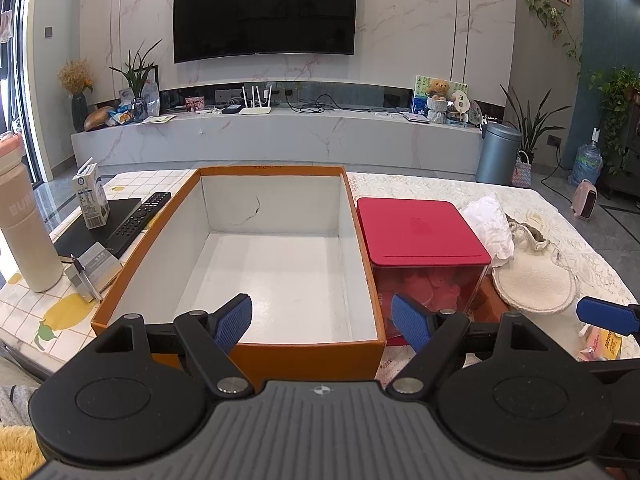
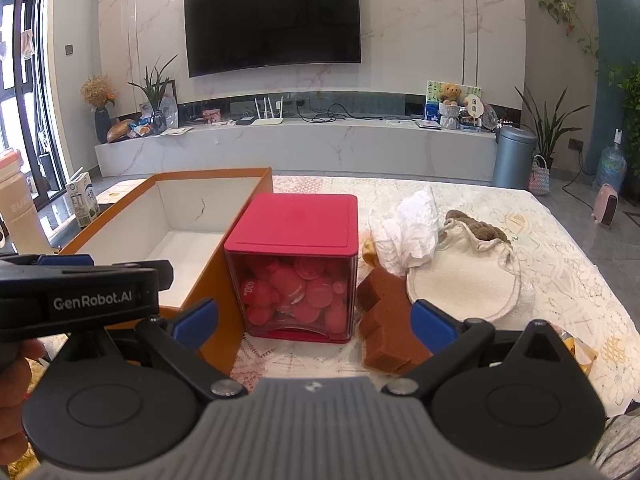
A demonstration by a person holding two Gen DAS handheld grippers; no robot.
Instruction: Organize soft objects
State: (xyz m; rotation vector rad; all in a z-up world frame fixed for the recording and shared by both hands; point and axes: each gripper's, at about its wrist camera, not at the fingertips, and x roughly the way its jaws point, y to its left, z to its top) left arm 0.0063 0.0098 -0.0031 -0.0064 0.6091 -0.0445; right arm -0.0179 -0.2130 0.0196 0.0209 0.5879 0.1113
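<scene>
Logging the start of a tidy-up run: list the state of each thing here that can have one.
Orange box: open, nothing inside.
Red-lidded container: lid on, red pieces inside.
White cloth: crumpled on the table.
Brown sponge: lying loose beside the container.
TV: screen dark.
Left claw: open.
Right claw: open.

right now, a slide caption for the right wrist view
Open right gripper faces red-lidded box, brown sponge beside it.
</scene>
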